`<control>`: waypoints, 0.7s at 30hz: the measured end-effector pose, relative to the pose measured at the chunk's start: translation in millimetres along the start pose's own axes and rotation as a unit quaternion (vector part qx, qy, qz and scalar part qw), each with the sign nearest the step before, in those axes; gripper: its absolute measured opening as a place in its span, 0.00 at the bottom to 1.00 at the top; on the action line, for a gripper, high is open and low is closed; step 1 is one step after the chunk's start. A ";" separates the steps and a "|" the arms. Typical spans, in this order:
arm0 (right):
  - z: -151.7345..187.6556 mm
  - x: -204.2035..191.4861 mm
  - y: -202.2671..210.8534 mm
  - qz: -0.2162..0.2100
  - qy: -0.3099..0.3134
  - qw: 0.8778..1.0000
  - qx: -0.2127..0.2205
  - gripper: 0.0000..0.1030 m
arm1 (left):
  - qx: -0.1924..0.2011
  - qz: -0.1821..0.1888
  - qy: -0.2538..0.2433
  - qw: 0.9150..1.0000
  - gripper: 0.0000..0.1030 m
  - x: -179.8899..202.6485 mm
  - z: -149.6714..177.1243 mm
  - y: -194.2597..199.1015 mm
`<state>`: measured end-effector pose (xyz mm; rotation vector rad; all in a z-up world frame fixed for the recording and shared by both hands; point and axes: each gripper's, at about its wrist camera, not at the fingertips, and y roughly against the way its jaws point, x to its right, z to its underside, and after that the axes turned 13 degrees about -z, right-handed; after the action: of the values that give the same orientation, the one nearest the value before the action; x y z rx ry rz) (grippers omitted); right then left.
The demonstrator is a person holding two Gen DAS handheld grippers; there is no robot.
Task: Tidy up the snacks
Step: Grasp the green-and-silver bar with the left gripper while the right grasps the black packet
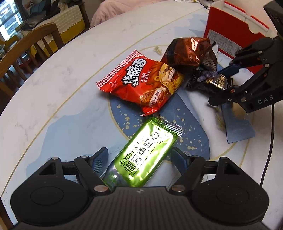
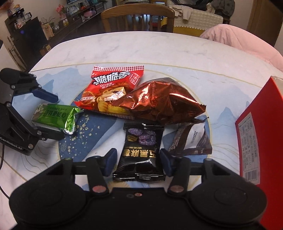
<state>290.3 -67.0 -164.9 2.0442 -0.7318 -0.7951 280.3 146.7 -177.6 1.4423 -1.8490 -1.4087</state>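
Note:
A green foil packet (image 1: 146, 150) lies on the table between the fingers of my left gripper (image 1: 140, 157), which stands open around it; a gap shows beside the left pad. The right wrist view shows this left gripper (image 2: 57, 116) at the left, straddling the green packet (image 2: 53, 115). A small black packet (image 2: 139, 152) lies flat between the fingers of my right gripper (image 2: 138, 159). Its pads stand close to the packet's edges without squeezing it. The left wrist view has the right gripper (image 1: 216, 86) over that black packet (image 1: 214, 83).
A red chip bag (image 2: 113, 83) and a crumpled brown foil bag (image 2: 164, 102) lie mid-table. A grey-white packet (image 2: 192, 139) lies right of the black one. A tall red box (image 2: 256, 132) stands at the right. A wooden chair (image 2: 138, 16) and pink fabric (image 2: 238, 40) border the marble table (image 1: 61, 88).

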 end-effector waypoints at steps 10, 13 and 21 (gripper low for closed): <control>5.6 -18.1 4.4 0.035 -0.009 0.999 0.025 0.43 | -0.026 -0.015 0.084 0.996 0.59 -1.7 3.8 6.7; 7.4 -22.3 9.4 0.038 -0.012 0.999 0.031 0.42 | -0.040 -0.019 0.126 0.991 0.58 -3.0 5.2 9.3; 15.9 -27.3 27.9 0.041 -0.028 0.998 0.045 0.42 | -0.065 -0.008 0.263 0.963 0.54 -5.3 26.4 23.0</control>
<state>255.1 -68.8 -141.6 2.0637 -0.8918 -0.7864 250.6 162.5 -166.9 1.5743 -1.3876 -0.9987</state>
